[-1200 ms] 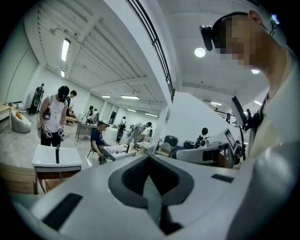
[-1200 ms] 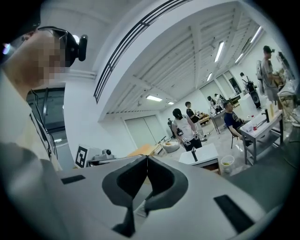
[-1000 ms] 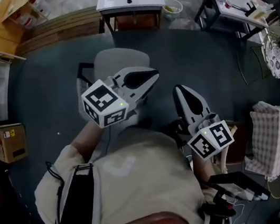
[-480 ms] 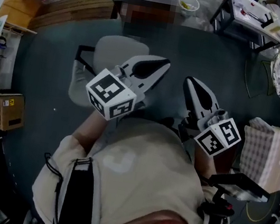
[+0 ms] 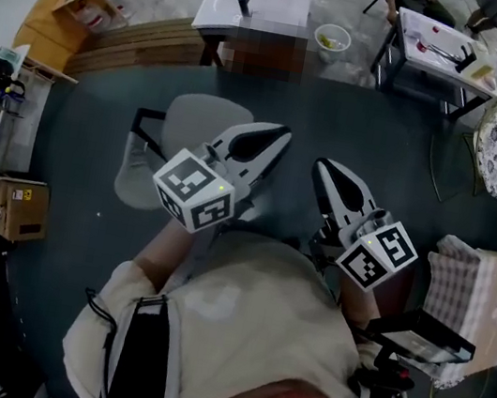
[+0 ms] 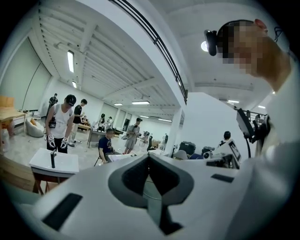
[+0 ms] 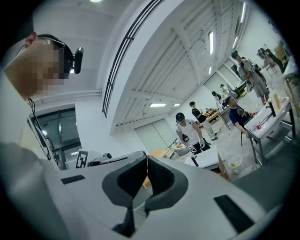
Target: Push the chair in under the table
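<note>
Pale grey chair [image 5: 196, 119] stands on the dark round carpet [image 5: 86, 146], its near edge hidden under the left claw [image 5: 279, 136] in the head view, well apart from the white table [image 5: 283, 1]. Left claw and right claw [image 5: 322, 167] both have jaws pressed together, holding nothing.

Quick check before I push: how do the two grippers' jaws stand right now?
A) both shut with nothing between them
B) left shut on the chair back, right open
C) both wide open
A: the left gripper and the right gripper each show their jaws meeting tip to tip, holding nothing.
</note>
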The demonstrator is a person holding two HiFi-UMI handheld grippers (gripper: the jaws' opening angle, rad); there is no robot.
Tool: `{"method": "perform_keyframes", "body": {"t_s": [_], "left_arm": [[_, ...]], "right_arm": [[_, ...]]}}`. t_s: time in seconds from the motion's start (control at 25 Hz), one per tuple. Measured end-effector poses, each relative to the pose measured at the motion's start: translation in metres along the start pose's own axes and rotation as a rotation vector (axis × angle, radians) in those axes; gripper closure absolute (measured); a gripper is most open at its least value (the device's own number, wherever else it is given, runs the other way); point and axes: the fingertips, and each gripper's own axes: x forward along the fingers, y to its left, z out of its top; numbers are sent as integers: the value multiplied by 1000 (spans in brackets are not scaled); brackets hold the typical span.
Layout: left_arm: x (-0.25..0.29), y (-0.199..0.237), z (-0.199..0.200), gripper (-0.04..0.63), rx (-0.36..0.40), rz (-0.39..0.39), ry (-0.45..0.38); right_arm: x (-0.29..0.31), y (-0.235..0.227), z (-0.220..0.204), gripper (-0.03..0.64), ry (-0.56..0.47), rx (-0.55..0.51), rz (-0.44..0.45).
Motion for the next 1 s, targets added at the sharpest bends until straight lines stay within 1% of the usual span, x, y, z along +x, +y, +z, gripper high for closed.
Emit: {"method": "perform_keyframes", "body": {"t_s": [0.2, 0.36, 0.44, 0.64, 0.84, 0.92, 1.0], "left_arm": [[17, -16, 0, 589, 33, -19, 10], [15, -14, -8, 589, 56, -27, 53], [15, -8, -12, 589, 43, -36, 66], [30, 11, -13, 589, 1, -108, 65], [69, 22, -28, 589, -45, -208, 96], [82, 38, -24, 589, -51, -232, 88], [87, 62, -19, 589, -66, -234, 79]], "right_arm": [[-17, -16, 8, 606, -26, 9, -22], [-14, -17, 5, 606, -31, 27, -28], [-11, -18, 1, 606, -22, 31, -41], [8, -30, 1, 606, -2, 15, -95], [11, -64, 4, 606, 11, 36, -196], [27, -77, 6, 606, 25, 39, -222], [49, -86, 7, 606, 42, 38, -231]]}}
